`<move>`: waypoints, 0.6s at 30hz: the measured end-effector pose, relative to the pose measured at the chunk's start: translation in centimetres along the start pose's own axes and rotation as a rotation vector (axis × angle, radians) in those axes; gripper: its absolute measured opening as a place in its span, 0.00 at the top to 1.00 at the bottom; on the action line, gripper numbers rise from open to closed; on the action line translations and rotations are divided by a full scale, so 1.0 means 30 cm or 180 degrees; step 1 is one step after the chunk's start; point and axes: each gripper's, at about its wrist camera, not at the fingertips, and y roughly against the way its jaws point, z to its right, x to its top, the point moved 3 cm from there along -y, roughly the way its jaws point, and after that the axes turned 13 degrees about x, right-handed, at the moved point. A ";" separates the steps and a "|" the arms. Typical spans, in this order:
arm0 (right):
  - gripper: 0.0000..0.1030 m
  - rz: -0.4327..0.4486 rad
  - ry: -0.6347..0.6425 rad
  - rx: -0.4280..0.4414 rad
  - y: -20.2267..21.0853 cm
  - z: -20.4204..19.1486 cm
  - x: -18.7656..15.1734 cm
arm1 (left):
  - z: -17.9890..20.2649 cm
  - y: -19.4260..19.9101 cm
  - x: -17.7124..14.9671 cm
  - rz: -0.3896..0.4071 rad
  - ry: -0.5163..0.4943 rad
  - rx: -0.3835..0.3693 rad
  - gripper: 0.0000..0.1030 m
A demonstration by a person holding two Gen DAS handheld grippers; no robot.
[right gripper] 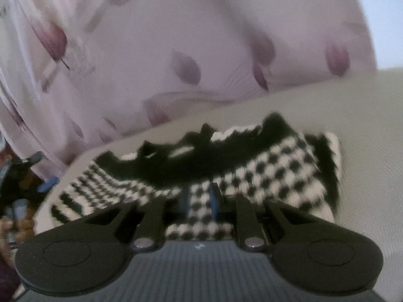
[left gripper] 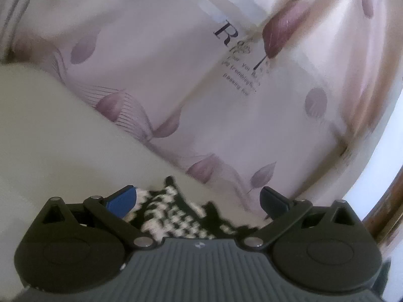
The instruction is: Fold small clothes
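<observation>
Black-and-white checked knit, a small garment (left gripper: 176,214), lies low in the left wrist view, spread on a pale cream surface (left gripper: 50,130) that may be a counter or a cushion; I cannot tell which. The left gripper (left gripper: 199,201) stands wide, its blue pad at lower left and dark pad at lower right well apart, with the knit between them but not pressed by either. A curtain printed with mauve leaves (left gripper: 226,100) fills the upper frame. In the right wrist view the same garment (right gripper: 264,166) spans the middle of the frame, its black trimmed edge lying across the checks, which suggests a fold already laid over. The right gripper (right gripper: 200,198) is narrow, and its pads seem pinched on a strip of the checked cloth, though blur softens this. Judging from that, a fold is being finished: the left side has let go, and next the right should set its edge down flat and release.
</observation>
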 end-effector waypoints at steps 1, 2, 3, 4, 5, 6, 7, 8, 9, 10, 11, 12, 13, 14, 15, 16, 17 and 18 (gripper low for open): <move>0.82 -0.0027 0.0011 -0.0074 -0.025 0.011 0.018 | -0.010 0.004 -0.006 0.0009 -0.0054 0.0062 0.00; 0.82 -0.0064 -0.0028 -0.0131 -0.049 0.038 0.034 | -0.021 0.003 -0.009 0.0018 -0.0092 0.0128 0.01; 0.82 -0.0072 -0.0085 -0.0199 -0.064 0.068 0.047 | -0.038 0.007 -0.013 0.0024 -0.0104 0.0196 0.01; 0.83 -0.0039 -0.0165 -0.0278 -0.074 0.105 0.058 | -0.057 0.012 -0.016 0.0024 -0.0110 0.0250 0.01; 0.83 0.0012 -0.0266 -0.0248 -0.080 0.141 0.061 | -0.068 0.010 -0.014 0.0018 -0.0122 0.0287 0.01; 0.84 0.0089 -0.0386 -0.0229 -0.074 0.163 0.067 | -0.082 0.009 -0.017 0.0010 -0.0153 0.0332 0.01; 0.82 0.0200 -0.0526 -0.0238 -0.060 0.176 0.070 | -0.090 0.008 -0.019 0.0002 -0.0194 0.0376 0.01; 0.82 0.0359 -0.0675 -0.0199 -0.039 0.181 0.069 | -0.096 0.004 -0.019 -0.0010 -0.0232 0.0401 0.01; 0.76 0.0530 -0.0821 -0.0074 -0.015 0.184 0.065 | -0.100 -0.001 -0.022 -0.0039 -0.0269 0.0401 0.01; 0.61 0.0706 -0.0992 0.0143 0.012 0.188 0.051 | -0.102 -0.009 -0.027 -0.0085 -0.0302 0.0384 0.03; 0.50 0.0841 -0.1124 0.0325 0.034 0.195 0.037 | -0.101 -0.017 -0.030 -0.0135 -0.0336 0.0372 0.03; 0.29 0.0942 -0.1182 0.0397 0.057 0.194 0.020 | -0.098 -0.028 -0.039 -0.0205 -0.0387 0.0364 0.07; 0.24 0.0995 -0.1126 0.0322 0.079 0.184 0.003 | -0.093 -0.039 -0.050 -0.0287 -0.0445 0.0360 0.15; 0.24 0.0981 -0.0984 0.0178 0.092 0.165 -0.008 | -0.089 -0.049 -0.062 -0.0362 -0.0495 0.0353 0.22; 0.24 0.0918 -0.0800 0.0054 0.100 0.142 -0.019 | -0.085 -0.056 -0.075 -0.0431 -0.0544 0.0332 0.36; 0.24 0.0846 -0.0633 -0.0019 0.107 0.120 -0.034 | -0.080 -0.059 -0.089 -0.0480 -0.0601 0.0304 0.49; 0.24 0.0787 -0.0505 -0.0052 0.115 0.100 -0.050 | -0.074 -0.059 -0.102 -0.0493 -0.0667 0.0294 0.55; 0.24 0.0737 -0.0400 -0.0089 0.120 0.085 -0.064 | -0.074 -0.054 -0.115 -0.0496 -0.0710 0.0302 0.66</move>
